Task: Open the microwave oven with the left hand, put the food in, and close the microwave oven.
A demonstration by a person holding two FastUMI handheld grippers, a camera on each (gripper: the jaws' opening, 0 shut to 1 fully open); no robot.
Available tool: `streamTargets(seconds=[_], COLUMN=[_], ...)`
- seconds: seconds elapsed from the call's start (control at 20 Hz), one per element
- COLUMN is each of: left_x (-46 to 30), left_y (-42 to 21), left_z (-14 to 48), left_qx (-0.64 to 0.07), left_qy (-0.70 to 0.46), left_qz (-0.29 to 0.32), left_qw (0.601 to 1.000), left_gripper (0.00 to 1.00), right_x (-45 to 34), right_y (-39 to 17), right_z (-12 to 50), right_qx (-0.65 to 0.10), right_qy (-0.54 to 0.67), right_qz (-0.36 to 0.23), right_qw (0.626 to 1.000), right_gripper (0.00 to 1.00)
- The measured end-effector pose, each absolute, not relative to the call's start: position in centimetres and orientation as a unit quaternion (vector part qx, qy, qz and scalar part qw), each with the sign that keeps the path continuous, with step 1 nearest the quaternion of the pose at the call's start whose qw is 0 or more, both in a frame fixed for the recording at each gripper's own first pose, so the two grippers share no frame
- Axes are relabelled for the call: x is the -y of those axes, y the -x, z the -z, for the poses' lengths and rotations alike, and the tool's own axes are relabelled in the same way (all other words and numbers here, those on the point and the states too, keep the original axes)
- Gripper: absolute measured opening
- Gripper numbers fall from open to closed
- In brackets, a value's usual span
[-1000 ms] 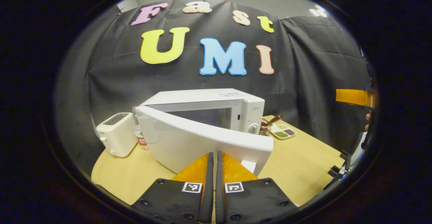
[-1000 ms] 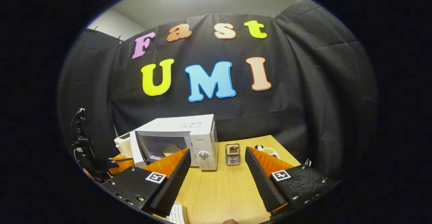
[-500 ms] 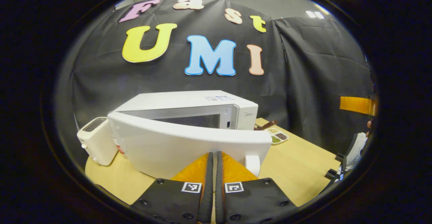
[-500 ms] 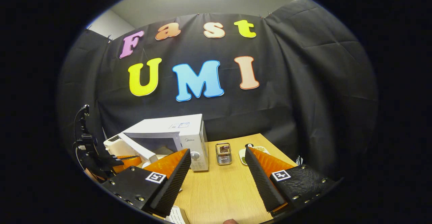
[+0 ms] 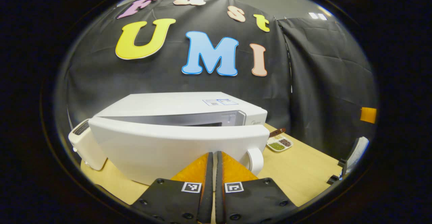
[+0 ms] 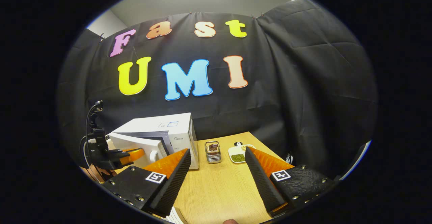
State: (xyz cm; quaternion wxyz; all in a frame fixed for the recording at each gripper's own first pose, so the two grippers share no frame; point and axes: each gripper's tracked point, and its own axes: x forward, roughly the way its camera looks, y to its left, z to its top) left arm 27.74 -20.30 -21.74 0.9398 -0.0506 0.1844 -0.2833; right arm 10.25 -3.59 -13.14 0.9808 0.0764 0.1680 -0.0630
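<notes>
— So, surface? 
— Pale wood table (image 6: 222, 190), black cloth wall behind. 
— Microwave? 
— Boxy white microwave (image 5: 175, 104) back-left, door (image 5: 175, 146) ajar. 
— Tools? 
— Left gripper (image 5: 215, 156) fingers together against the door, holding nothing; right gripper (image 6: 217, 165) spread wide, empty.

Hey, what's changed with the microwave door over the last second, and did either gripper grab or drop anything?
The microwave door has swung from wide open to nearly shut, a narrow gap left along the microwave. The left gripper, jaws together, pushed it there from behind. Nothing was grabbed or released. The right gripper stayed open and empty above the table; the toaster and sectioned dish kept their places.
</notes>
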Motion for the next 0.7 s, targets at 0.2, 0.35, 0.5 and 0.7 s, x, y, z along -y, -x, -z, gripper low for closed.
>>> streamTargets(seconds=[0.2, 0.35, 0.5, 0.7], left_x=[20.7, 20.8, 21.2, 22.0], left_y=[-30.2, -31.6, -32.4, -32.6], left_z=[21.8, 22.0, 22.1, 21.5], left_qx=[-0.178, -0.179, -0.183, -0.174], left_qy=[0.052, 0.056, 0.064, 0.068], left_qz=[0.278, 0.274, 0.274, 0.281], left_qw=[0.943, 0.943, 0.942, 0.941], left_gripper=[0.1, 0.09, 0.08, 0.07], right_x=[3.4, 2.8, 2.5, 2.0], right_y=[-9.7, -9.3, -8.8, -8.4], right_z=[13.1, 13.0, 13.0, 12.9], right_qx=[-0.168, -0.17, -0.17, -0.17], right_qy=[-0.066, -0.068, -0.064, -0.058], right_qz=[0.07, 0.072, 0.075, 0.075], right_qw=[0.981, 0.981, 0.981, 0.981], right_gripper=[0.98, 0.98, 0.98, 0.98])
